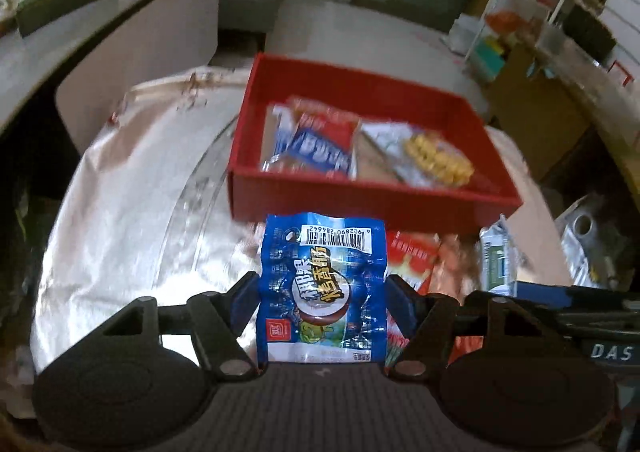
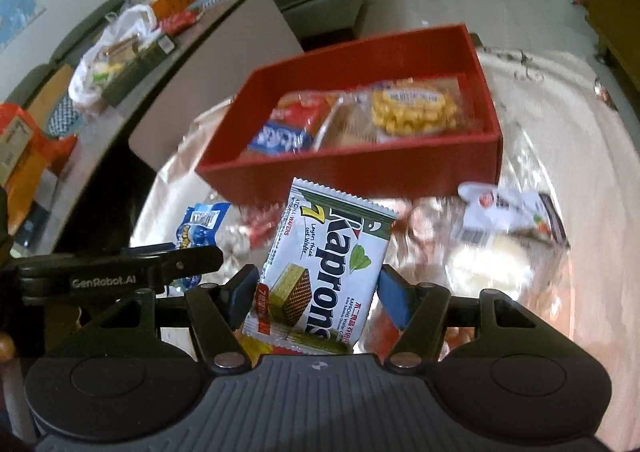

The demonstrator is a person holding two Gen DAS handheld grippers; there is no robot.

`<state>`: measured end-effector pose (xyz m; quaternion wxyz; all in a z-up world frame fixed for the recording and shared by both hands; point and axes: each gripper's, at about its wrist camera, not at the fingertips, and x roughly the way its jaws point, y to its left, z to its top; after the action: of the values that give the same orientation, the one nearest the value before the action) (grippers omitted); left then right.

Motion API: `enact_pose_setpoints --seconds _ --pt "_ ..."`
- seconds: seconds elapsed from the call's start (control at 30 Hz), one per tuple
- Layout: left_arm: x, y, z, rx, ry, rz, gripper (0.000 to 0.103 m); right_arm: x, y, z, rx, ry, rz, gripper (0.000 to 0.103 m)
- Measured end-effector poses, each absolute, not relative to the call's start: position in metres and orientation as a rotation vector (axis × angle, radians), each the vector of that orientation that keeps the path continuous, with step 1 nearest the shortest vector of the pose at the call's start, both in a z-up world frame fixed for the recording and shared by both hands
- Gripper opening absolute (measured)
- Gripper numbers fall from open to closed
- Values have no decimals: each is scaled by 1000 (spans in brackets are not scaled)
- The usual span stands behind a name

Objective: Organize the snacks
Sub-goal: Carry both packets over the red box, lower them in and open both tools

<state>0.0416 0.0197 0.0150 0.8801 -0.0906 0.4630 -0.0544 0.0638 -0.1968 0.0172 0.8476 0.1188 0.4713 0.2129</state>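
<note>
Blue sausage packet (image 1: 323, 288) and Kaprons wafer packet (image 2: 324, 272) held before red box (image 1: 360, 198).

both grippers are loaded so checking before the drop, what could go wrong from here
1. The Kaprons wafer pack sits tilted in the right gripper and may slip out.
2. The red box already holds several packets, so new ones could pile unevenly.
3. The left gripper, holding the blue sausage packet, is close beside the right; they might collide.
</note>
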Motion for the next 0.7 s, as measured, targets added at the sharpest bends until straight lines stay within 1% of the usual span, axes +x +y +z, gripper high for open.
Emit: enact_pose_setpoints --seconds 0.4,0.7 --pt "88 5 49 -184 845 -114 61 106 -198 47 283 885 436 71" --pt "128 0 47 -173 822 -83 61 144 -197 51 274 862 413 71"
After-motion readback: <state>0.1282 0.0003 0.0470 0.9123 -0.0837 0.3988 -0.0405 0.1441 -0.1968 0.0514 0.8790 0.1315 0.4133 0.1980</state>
